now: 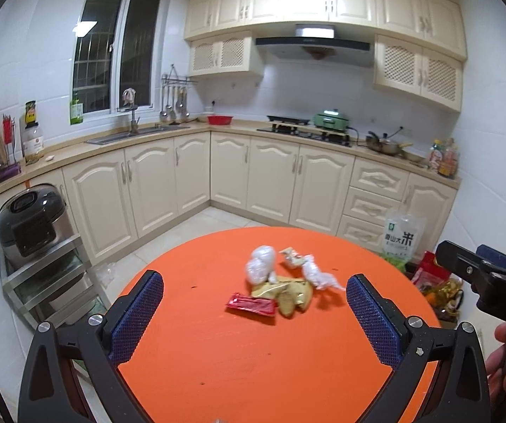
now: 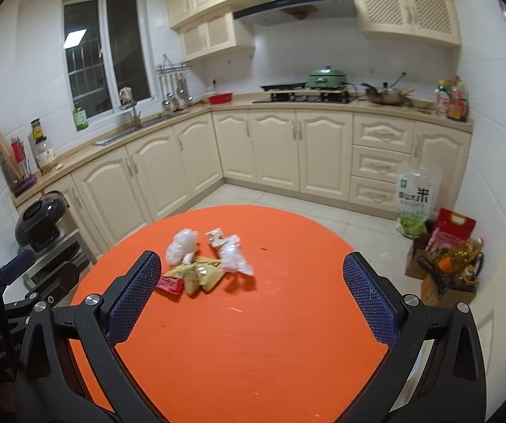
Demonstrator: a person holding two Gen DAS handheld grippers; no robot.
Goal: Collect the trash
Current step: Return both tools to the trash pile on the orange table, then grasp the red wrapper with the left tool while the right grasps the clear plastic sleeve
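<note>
Trash is sitting in one loose heap near the middle of the orange round table (image 1: 217, 370), toward its far edge: a red wrapper (image 1: 251, 306), yellow packets (image 1: 286, 294), a crumpled clear plastic ball (image 1: 260, 264), a torn clear wrapper (image 1: 318, 275) and a small printed scrap (image 1: 293, 256). I am holding my left gripper (image 1: 254, 312) and right gripper (image 2: 253, 290) above the near part of the table, both spread wide and gripping nothing.

Risk, as I am judging it: the pieces are overlapping and light, so closing on one is likely to be dragging its neighbours or flicking the clear plastic toward the far edge and off onto the floor. The flat red wrapper may be slipping under my pads instead of lifting.

No bin or bag for the trash is showing in either view. The right gripper's left finger is covering part of the red wrapper, and I cannot tell how many yellow packets are stacked there.
</note>
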